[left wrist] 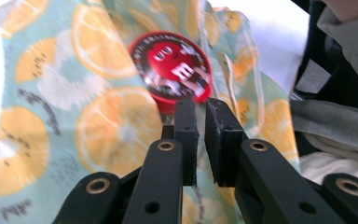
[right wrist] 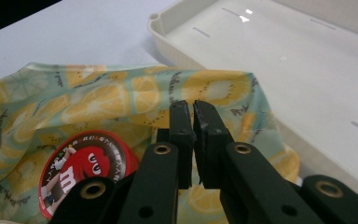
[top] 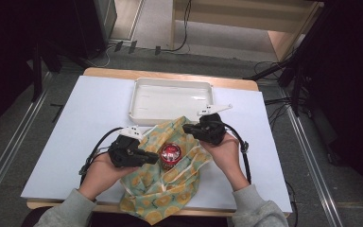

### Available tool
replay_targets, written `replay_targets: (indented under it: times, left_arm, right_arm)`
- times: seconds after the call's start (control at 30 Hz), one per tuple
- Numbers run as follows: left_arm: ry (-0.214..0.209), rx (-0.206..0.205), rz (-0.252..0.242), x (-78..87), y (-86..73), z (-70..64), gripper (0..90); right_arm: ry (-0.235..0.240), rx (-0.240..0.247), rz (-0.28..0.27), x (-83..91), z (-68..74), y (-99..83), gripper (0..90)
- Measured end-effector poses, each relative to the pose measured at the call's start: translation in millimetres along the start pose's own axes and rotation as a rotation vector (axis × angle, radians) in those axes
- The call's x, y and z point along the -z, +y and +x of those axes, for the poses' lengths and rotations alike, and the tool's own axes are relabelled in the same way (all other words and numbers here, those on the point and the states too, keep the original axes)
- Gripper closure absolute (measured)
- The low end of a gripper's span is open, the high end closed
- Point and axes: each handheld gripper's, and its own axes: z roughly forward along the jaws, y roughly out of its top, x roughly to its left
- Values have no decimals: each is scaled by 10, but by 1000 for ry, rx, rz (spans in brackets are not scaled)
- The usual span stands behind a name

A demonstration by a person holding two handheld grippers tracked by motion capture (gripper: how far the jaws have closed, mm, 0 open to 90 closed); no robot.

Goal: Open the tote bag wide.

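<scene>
Item one, the left gripper (left wrist: 196, 103): we find its jaws drawn nearly together with a thin gap between the pads, nothing between them, tips just at the near edge of the red tin (left wrist: 171, 66). In the high view the left gripper (top: 152, 158) lies level, pointing toward the tin from its left side.

Item two, the right gripper (right wrist: 192, 106): we note its jaws almost pressed together, a sliver of gap showing; whether they nip a fold of the cloth (right wrist: 121, 98) we cannot tell. In the high view the right gripper (top: 188, 128) sits over the cloth's far right part, near the tray's front rim.

Item three, the red tin (top: 170, 154): round, so without a long axis; it stands with its printed lid upward, resting on the cloth between the two grippers.

Item four, the cloth (top: 170, 189): teal with orange-slice print, rumpled, running from the tray to the table's near edge.

Item five, the white tray (top: 137, 99): shallow, rectangular, long side across the table, behind the cloth; we see nothing in it.
</scene>
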Motion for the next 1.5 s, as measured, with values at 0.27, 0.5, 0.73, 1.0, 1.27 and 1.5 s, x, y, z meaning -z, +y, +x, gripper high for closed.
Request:
replay_targets:
  times: [0.27,0.5,0.73,1.0,1.27,1.5]
  left_arm:
    - [38,19,7,-65,129,183,861]
    - [65,51,14,-141,72,325,863]
    - [69,65,17,-190,27,411,866]
    - [89,84,32,-285,-39,540,866]
    - [95,112,30,-359,-145,706,872]
    - [128,118,75,-469,-234,821,873]
  right_arm:
    - [3,-9,37,-195,80,-70,898]
    - [-2,-19,75,-302,94,-214,898]
    - [-13,-47,102,-302,68,-395,898]
    - [-22,-55,135,-306,79,-565,898]
    - [-35,-74,138,-255,76,-704,895]
    - [-46,-76,143,-236,63,-775,891]
